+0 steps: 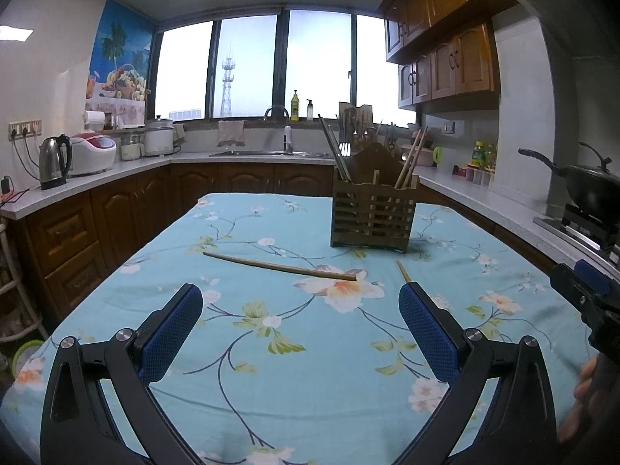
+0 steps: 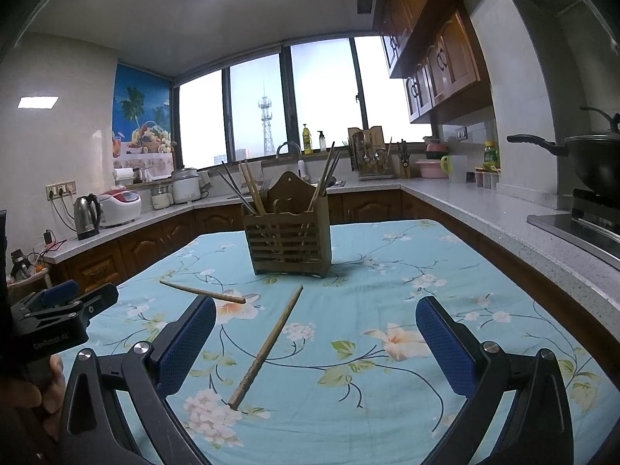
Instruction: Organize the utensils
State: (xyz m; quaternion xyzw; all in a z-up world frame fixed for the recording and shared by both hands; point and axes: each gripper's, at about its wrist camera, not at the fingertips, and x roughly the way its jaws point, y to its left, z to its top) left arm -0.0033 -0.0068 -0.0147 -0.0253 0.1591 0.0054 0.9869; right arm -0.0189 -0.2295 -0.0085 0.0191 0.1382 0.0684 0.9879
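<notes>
A wooden slatted utensil holder (image 1: 372,215) (image 2: 288,242) stands on the floral blue tablecloth (image 1: 294,368) and holds several chopsticks. One loose wooden chopstick (image 1: 279,267) (image 2: 202,291) lies flat in front of the holder, left of centre. A second chopstick (image 2: 267,348) lies pointing toward the holder; in the left wrist view only its tip (image 1: 403,271) shows past my right finger. My left gripper (image 1: 300,333) is open above the cloth, short of the first chopstick. Over the second chopstick my right gripper (image 2: 316,343) hangs open, nothing between its fingers.
Kitchen counters wrap around the table: a kettle (image 1: 54,162) and rice cooker (image 1: 91,153) on the left, a sink (image 1: 271,151) under the window, a wok on the stove (image 2: 593,166) at right. A hand holds the other gripper (image 2: 46,317) at left.
</notes>
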